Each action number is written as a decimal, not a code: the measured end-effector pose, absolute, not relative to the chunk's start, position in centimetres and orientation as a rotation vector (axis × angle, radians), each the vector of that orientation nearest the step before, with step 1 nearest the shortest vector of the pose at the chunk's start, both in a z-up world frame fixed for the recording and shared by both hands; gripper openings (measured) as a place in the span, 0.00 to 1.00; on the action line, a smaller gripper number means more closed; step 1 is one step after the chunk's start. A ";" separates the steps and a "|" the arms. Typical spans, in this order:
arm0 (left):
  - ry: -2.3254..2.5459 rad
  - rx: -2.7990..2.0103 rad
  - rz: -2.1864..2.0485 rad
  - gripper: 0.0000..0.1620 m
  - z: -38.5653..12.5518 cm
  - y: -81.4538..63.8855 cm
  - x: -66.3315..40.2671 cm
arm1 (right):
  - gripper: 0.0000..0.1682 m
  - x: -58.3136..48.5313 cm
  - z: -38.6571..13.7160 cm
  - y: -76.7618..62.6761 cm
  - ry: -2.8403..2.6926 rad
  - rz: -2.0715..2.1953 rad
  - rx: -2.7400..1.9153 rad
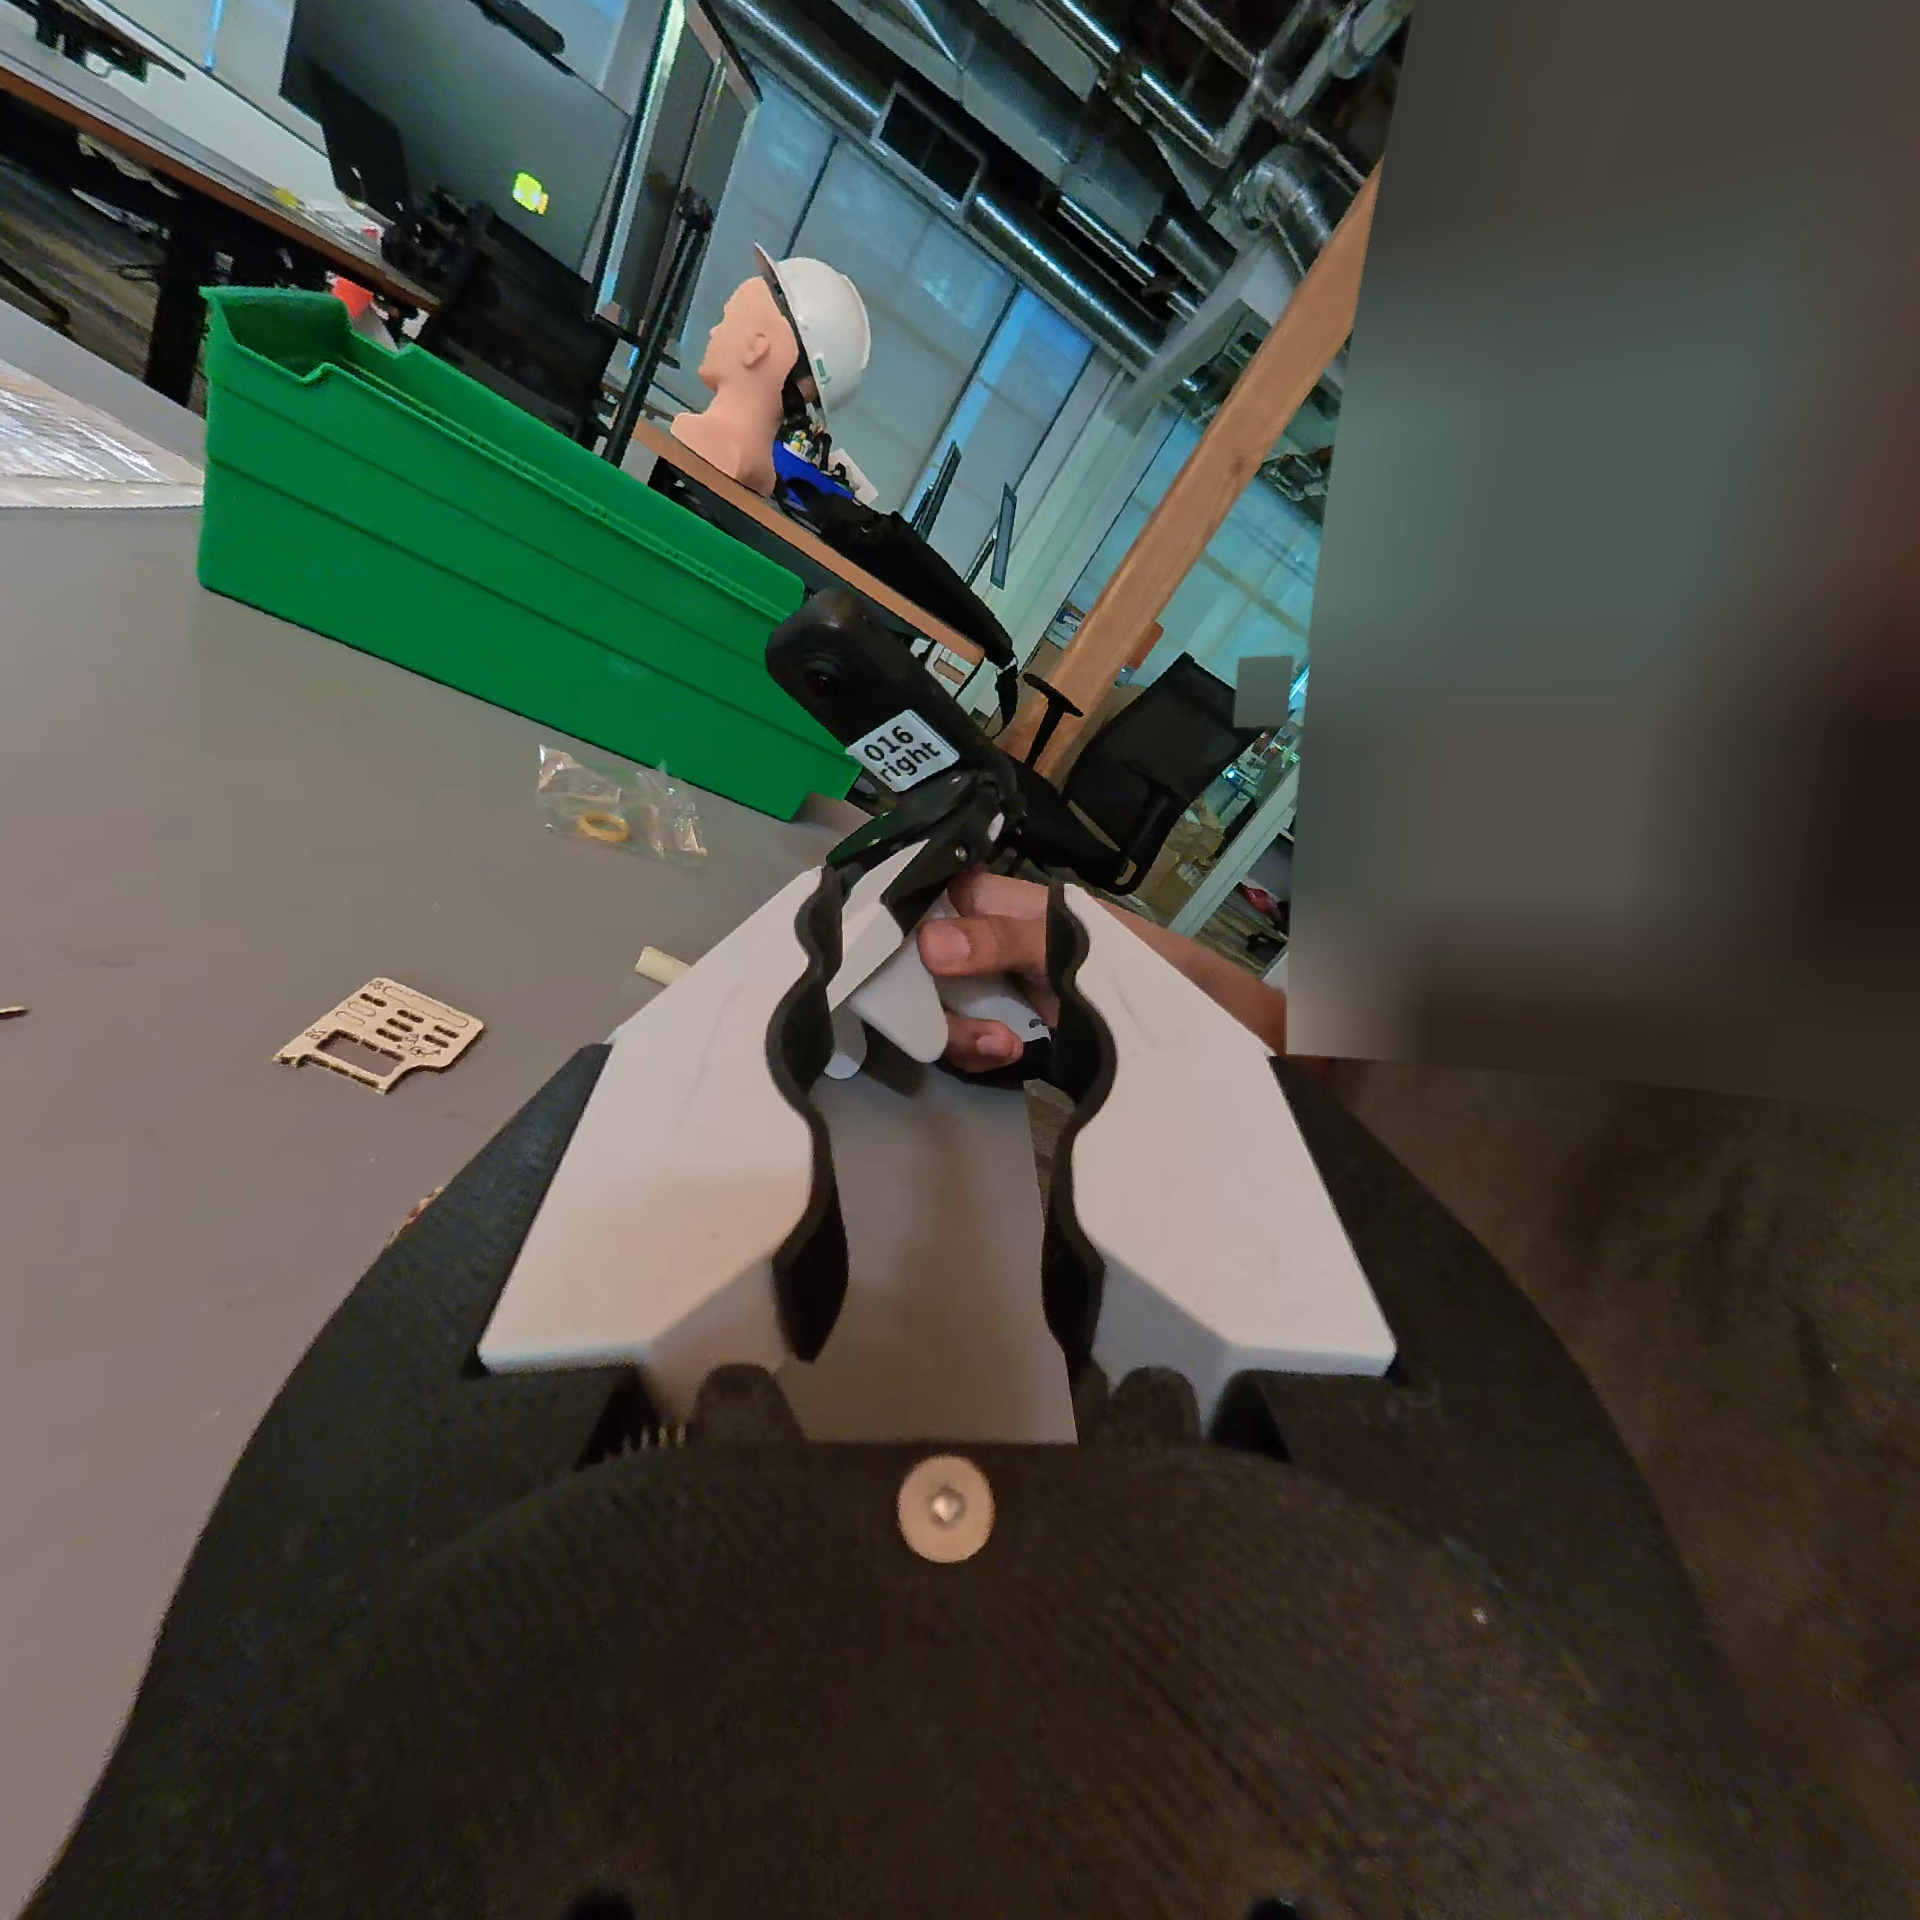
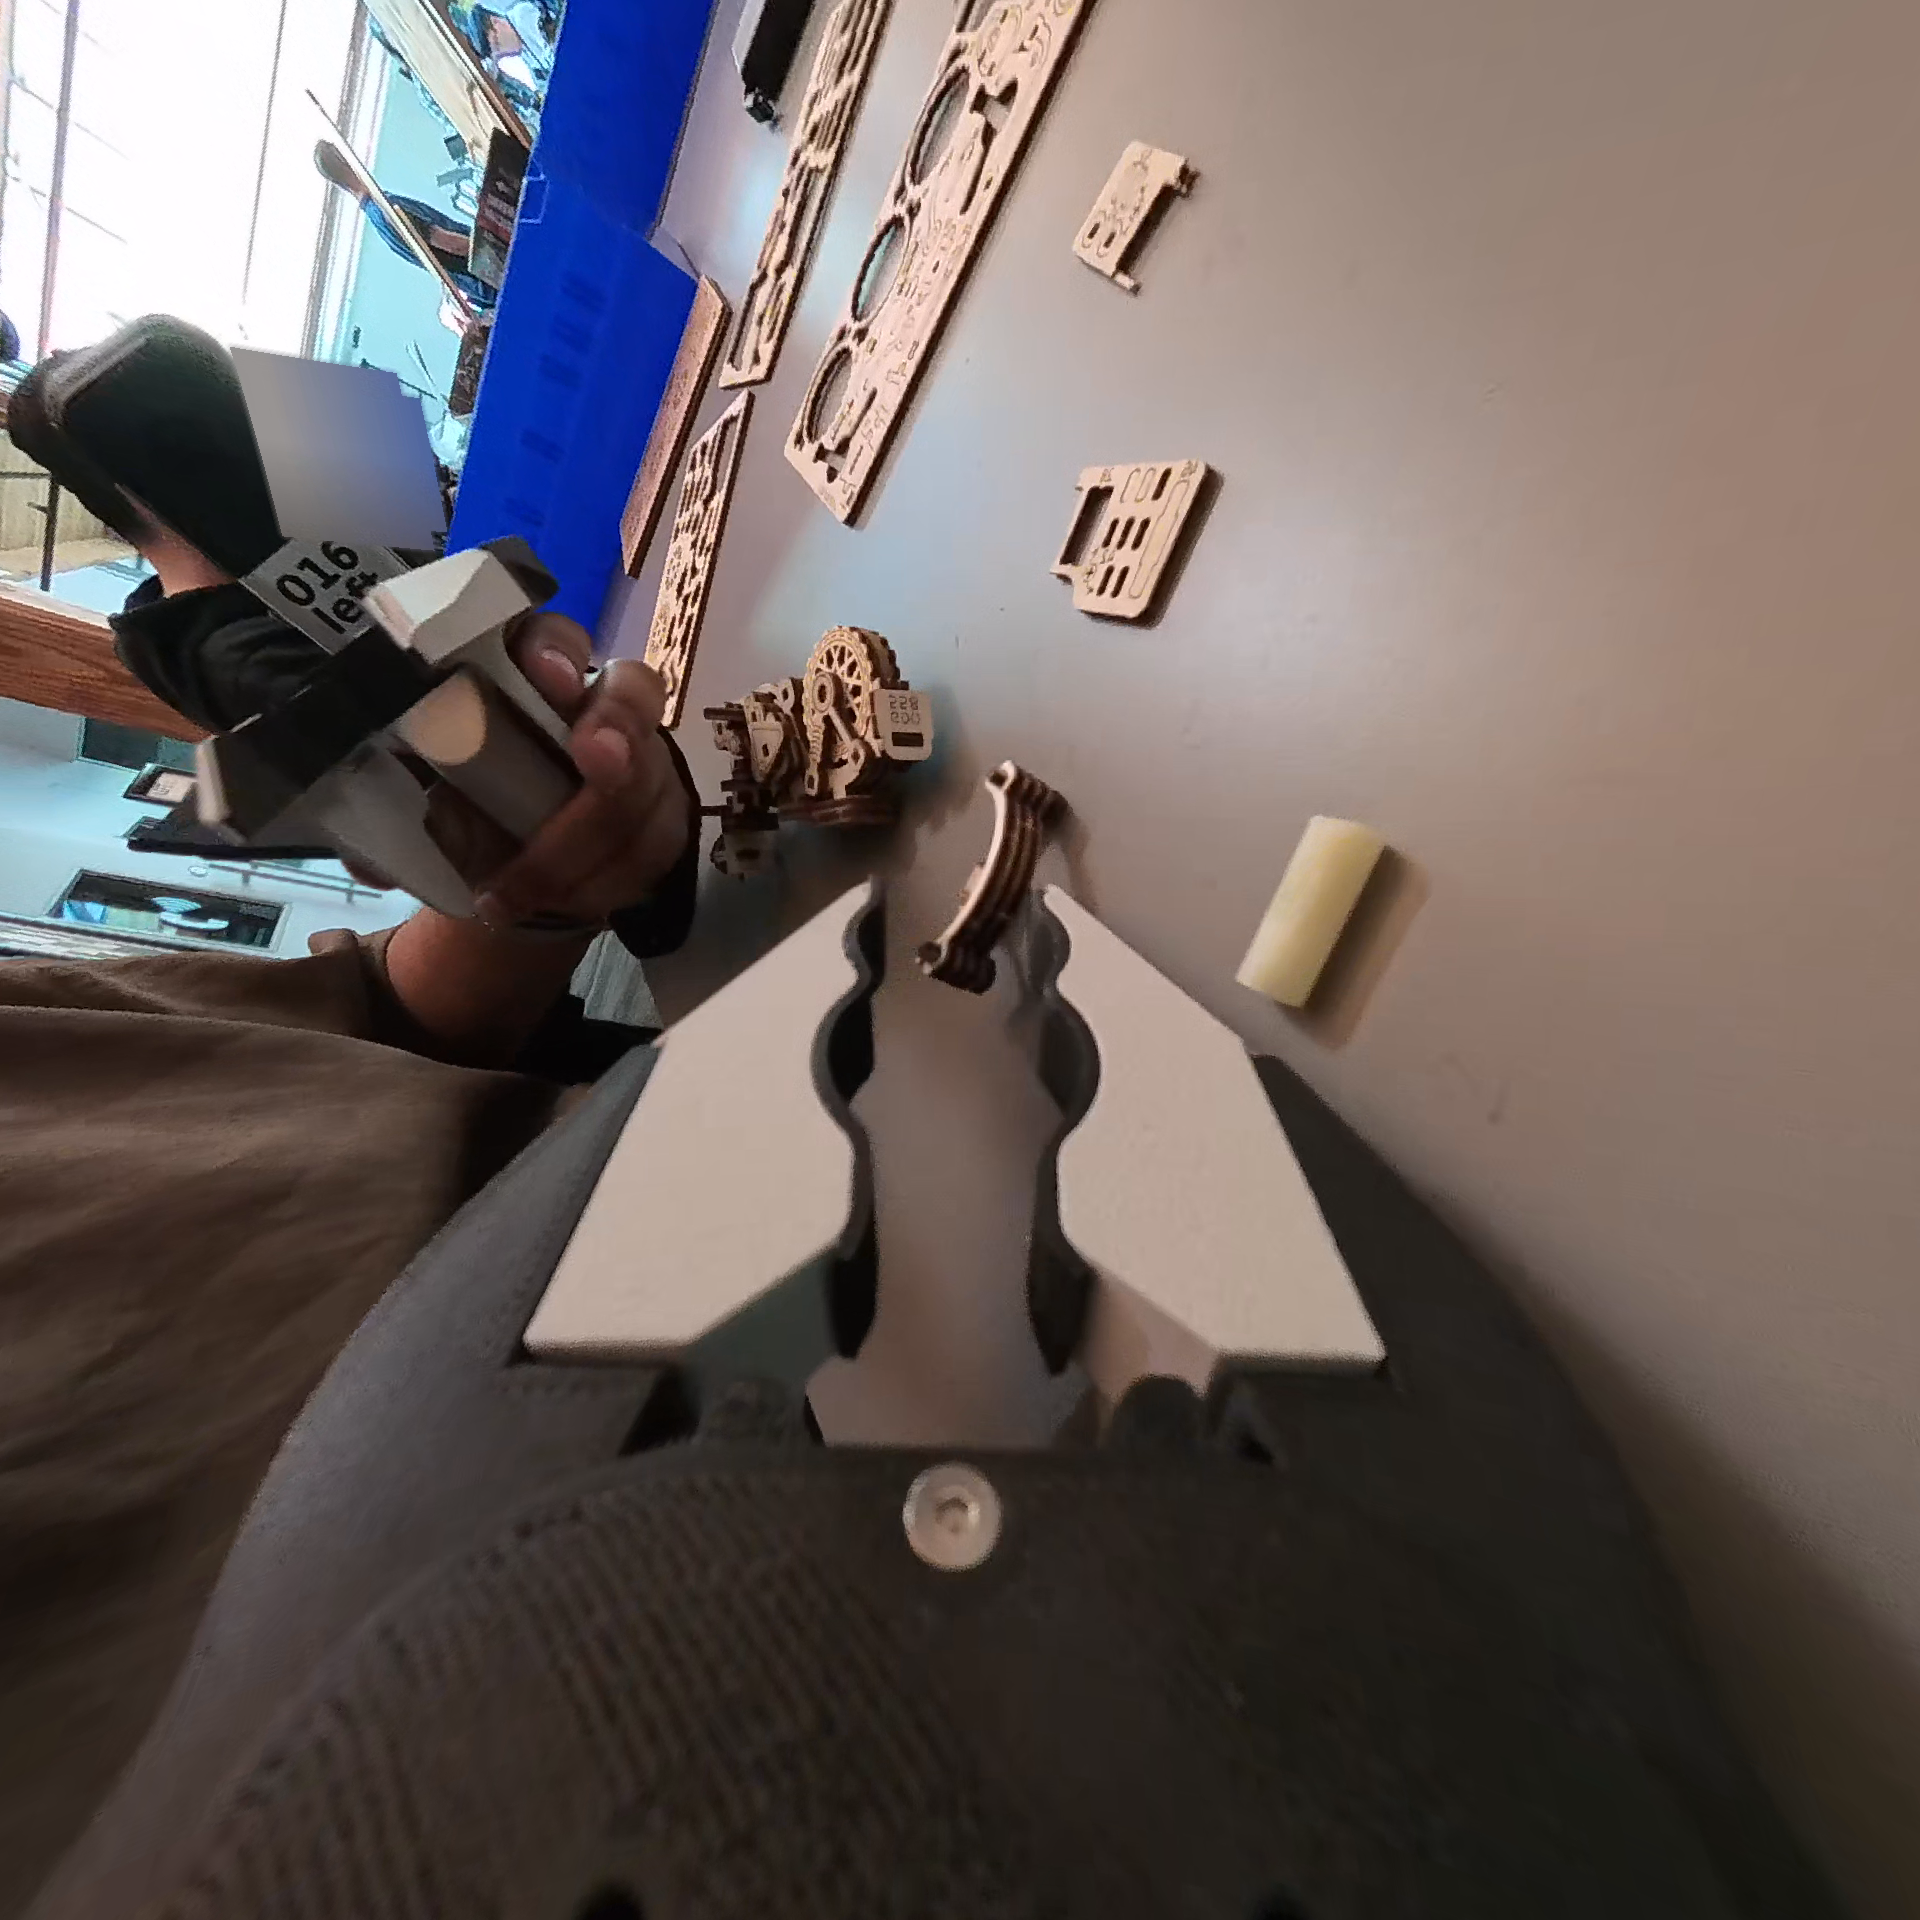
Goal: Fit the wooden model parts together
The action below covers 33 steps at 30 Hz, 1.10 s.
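My left gripper (image 1: 940, 899) is open and empty, held above the grey table (image 1: 260, 831) and pointing at the other gripper's black camera (image 1: 831, 675). My right gripper (image 2: 961, 909) is open. A curved layered wooden part (image 2: 992, 868) sits between its fingertips, close to the right fingertip (image 2: 1049, 914); I cannot tell whether they touch. Just beyond it stands a partly built wooden model with a gear wheel (image 2: 836, 727). A slotted wooden plate (image 2: 1132, 540) lies farther out on the table and also shows in the left wrist view (image 1: 379, 1034).
Punched wooden sheets (image 2: 935, 260), a small wooden plate (image 2: 1132, 213) and a cream cylinder (image 2: 1309, 909) lie on the table (image 2: 1558, 623). A blue box (image 2: 582, 343) stands behind them. A green bin (image 1: 468, 540) and a clear bag of small parts (image 1: 623, 816) lie ahead of the left gripper. From my right tips it is roughly 6 centimeters to the cream cylinder (image 2: 1309, 909); from my left, 15 centimeters.
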<state>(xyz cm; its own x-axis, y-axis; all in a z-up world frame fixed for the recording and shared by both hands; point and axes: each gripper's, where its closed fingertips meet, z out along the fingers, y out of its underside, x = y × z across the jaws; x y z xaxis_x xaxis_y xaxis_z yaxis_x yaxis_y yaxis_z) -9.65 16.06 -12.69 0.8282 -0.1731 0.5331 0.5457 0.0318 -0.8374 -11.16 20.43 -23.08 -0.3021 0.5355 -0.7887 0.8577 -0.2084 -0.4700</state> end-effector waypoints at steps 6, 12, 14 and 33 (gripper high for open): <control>-0.325 -1.435 -0.575 0.22 -12.7 16.1 -9.8 | 0.25 -11.6 -22.0 21.0 1.734 -1.613 1.642; -0.339 -1.427 -0.563 0.20 -12.6 16.0 -10.2 | 0.31 -12.0 -20.7 21.7 1.765 -1.727 1.633; -0.364 -1.422 -0.557 0.19 -12.5 15.9 -10.5 | 0.30 -12.0 -19.4 21.8 1.796 -1.815 1.584; -0.638 -1.444 -0.362 0.00 -14.0 8.4 -14.5 | 0.00 -16.1 -16.0 22.6 2.727 -2.080 1.689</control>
